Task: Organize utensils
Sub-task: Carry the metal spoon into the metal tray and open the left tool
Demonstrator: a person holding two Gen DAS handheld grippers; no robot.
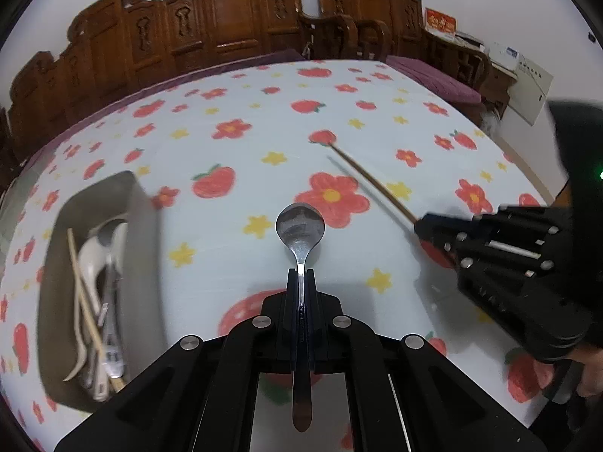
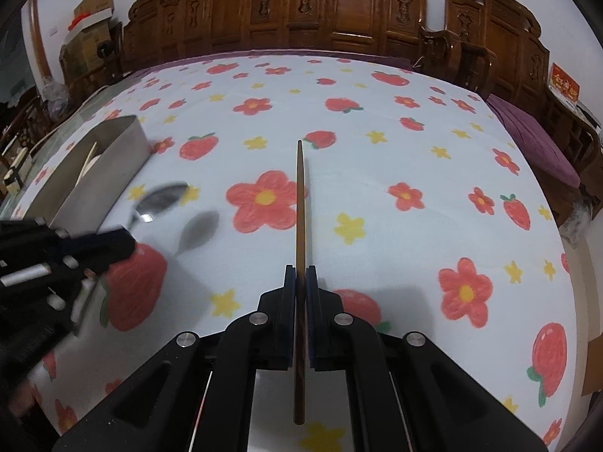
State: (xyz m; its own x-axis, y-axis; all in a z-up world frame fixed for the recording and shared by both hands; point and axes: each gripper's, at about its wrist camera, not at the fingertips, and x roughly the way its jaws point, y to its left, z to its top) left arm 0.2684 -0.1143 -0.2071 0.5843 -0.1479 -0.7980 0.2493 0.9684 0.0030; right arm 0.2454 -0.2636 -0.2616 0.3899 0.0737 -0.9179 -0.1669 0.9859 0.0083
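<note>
My left gripper (image 1: 300, 273) is shut on the handle of a metal spoon (image 1: 300, 226), whose bowl points away from me above the cloth. The same spoon (image 2: 160, 200) shows blurred at the left of the right wrist view, held by the left gripper (image 2: 126, 243), with its shadow on the cloth below. My right gripper (image 2: 300, 269) is shut on a brown wooden chopstick (image 2: 300, 203) that sticks out ahead. That chopstick (image 1: 371, 180) also appears in the left wrist view, coming out of the right gripper (image 1: 420, 226). A grey rectangular bin (image 1: 145, 226) at the left holds several utensils.
The table wears a white cloth (image 1: 233, 158) printed with red flowers and strawberries. Carved wooden chairs (image 2: 339, 11) line its far edge. The bin (image 2: 113, 150) stands near the table's left side. Cardboard boxes (image 2: 92, 11) sit at the back left. A hand (image 1: 588, 373) holds the right gripper.
</note>
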